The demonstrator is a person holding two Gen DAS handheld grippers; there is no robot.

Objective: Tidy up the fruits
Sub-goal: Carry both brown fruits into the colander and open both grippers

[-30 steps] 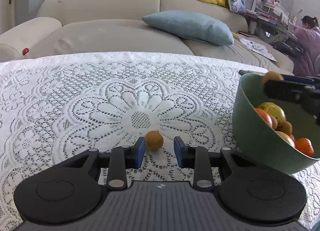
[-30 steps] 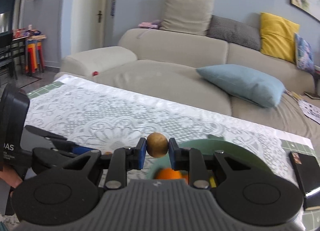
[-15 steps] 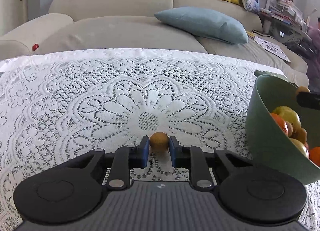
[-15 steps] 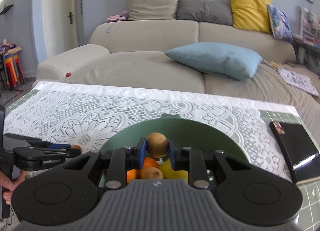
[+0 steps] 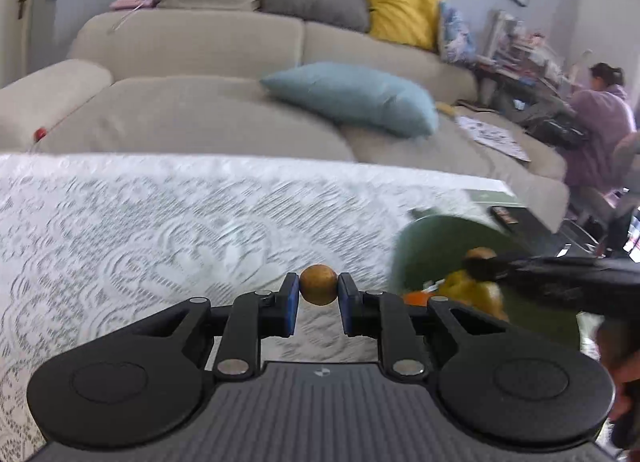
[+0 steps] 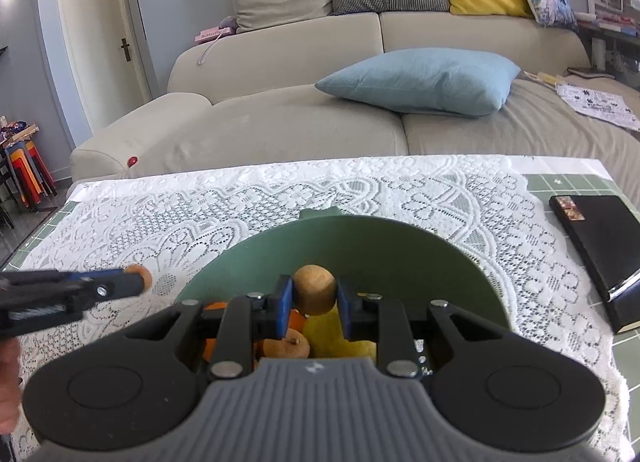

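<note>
My left gripper (image 5: 318, 291) is shut on a small round brown fruit (image 5: 318, 284) and holds it above the white lace tablecloth (image 5: 140, 230). In the right wrist view that gripper (image 6: 138, 280) comes in from the left with its fruit (image 6: 145, 276). My right gripper (image 6: 314, 294) is shut on a second small brown fruit (image 6: 314, 289) over the inside of the green bowl (image 6: 400, 246). Oranges (image 6: 298, 322), a yellow fruit (image 6: 332, 336) and another brown fruit (image 6: 286, 346) lie in the bowl below it. The bowl (image 5: 436, 234) shows at right in the blurred left wrist view, with the right gripper (image 5: 480, 262) over it.
A black book (image 6: 600, 246) lies on the green tiled tabletop right of the bowl. Beyond the table's far edge stands a beige sofa (image 6: 300, 110) with a blue cushion (image 6: 420, 80). A person (image 5: 600, 118) in purple sits at a desk far right.
The left gripper closed on the small fruit lying on the cloth and lifted it off the table. The right gripper carried its fruit from beside the bowl to over the bowl's inside.
</note>
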